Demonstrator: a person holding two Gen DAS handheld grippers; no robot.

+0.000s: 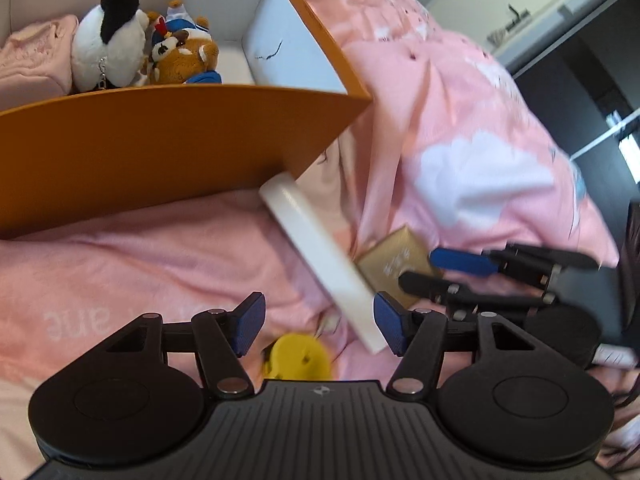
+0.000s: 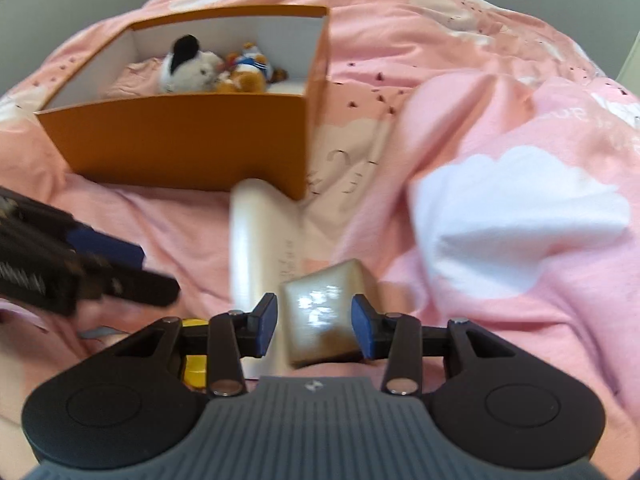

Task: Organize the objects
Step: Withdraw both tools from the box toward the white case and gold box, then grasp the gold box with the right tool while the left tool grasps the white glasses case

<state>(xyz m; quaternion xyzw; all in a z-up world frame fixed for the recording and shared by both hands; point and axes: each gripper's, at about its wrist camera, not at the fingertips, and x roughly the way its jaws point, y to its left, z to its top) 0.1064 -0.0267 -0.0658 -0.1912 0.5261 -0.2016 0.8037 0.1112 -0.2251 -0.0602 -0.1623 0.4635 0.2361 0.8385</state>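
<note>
The right gripper [image 2: 314, 330] stands wide apart around the gold box [image 2: 322, 316], pads not clearly touching. The left gripper [image 1: 320, 328] gapes empty above the yellow toy [image 1: 298, 358].

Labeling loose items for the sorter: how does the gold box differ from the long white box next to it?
Colour: the gold box is shiny metallic gold; the long white box is plain matte white.
Shape: the gold box looks roughly cube-like; the white box is long and flat.
Position: the gold box sits between the right gripper pads, which look open around it; the white box reaches to the orange box corner.
Shared: both lie on the pink bedding, outside the orange box.
</note>
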